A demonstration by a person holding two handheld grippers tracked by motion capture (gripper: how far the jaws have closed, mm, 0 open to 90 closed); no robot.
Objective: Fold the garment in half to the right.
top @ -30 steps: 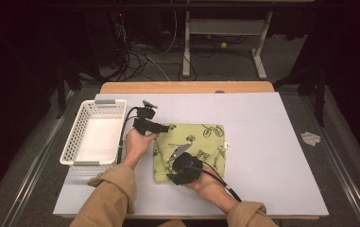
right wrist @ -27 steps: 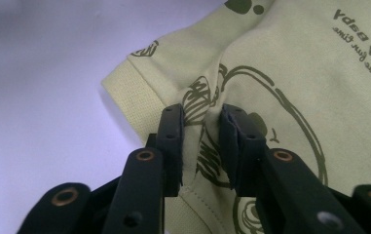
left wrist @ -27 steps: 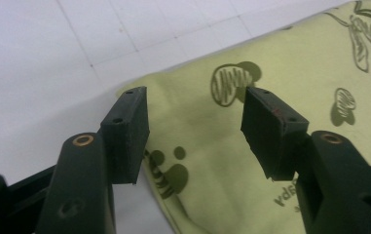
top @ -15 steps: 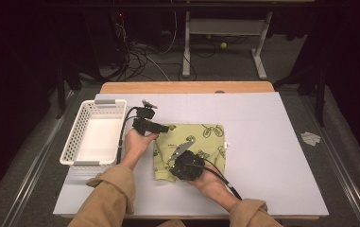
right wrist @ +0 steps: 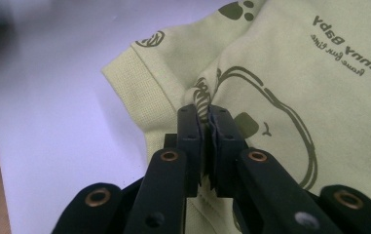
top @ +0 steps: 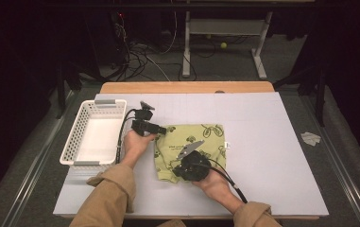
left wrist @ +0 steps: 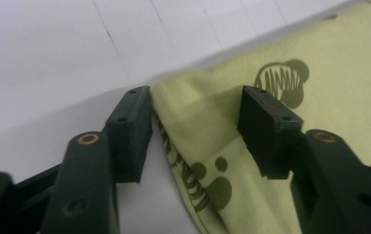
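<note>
High view: a yellow-green printed garment lying folded on the white table, near the middle, slightly toward the near edge. Left gripper held at the garment's far-left corner, black body and cable just right of a white basket standing at the table's left side. Right gripper resting on the garment's near part, grey plate on top, cable trailing toward the near right. A hand behind each gripper, tan sleeves coming in from the near edge. A crumpled scrap on the floor right of the table.

Left gripper view: jaws standing apart, having just been closing, with a rounded fold of the garment between them. Left pad at the cloth's edge, over bare table; right pad over the printed cloth. Contact at either pad not clear; no pinch yet visible.

Right gripper view: jaws closed tight, having just been closing, on a small raised pucker of the garment, pinched between the pads. Ribbed hem running left of the pinch, printed lettering at the far right, bare table to the left.
</note>
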